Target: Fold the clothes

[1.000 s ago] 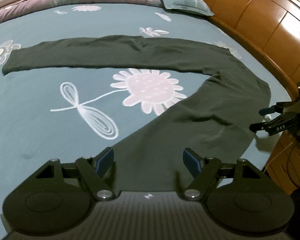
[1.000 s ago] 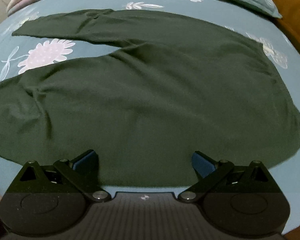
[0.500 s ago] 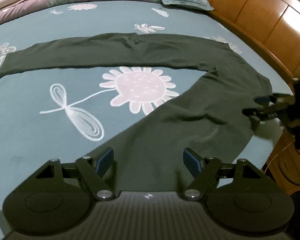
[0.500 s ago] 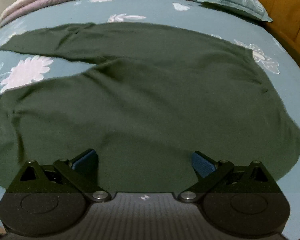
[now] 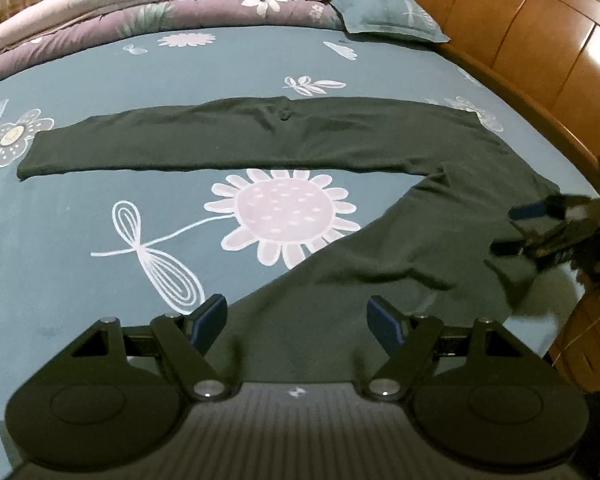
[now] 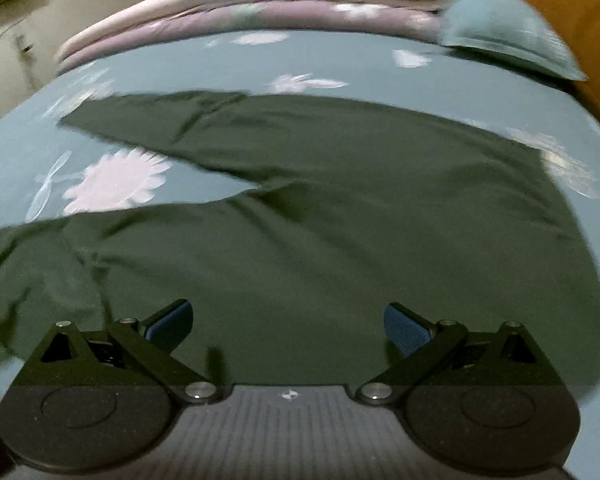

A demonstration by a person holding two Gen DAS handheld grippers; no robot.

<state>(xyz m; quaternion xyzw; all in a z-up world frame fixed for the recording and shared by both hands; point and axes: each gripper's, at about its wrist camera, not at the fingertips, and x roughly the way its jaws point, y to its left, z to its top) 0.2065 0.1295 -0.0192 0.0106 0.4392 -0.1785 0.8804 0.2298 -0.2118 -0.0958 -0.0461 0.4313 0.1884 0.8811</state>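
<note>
Clearly the dark green trousers (image 5: 400,248) lie spread in a V on the bed (image 5: 80,280), legs apart. Left gripper (image 5: 298,318) and right gripper (image 6: 288,320) both stand spread, empty, over the near cloth; a shallow pinch could grab one layer only and drag wrinkles.

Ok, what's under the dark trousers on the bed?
The trousers lie flat on the teal flowered bedsheet. A big pink flower print shows between the legs, its lower edge covered by one leg. Anything else beneath the cloth is hidden.
</note>
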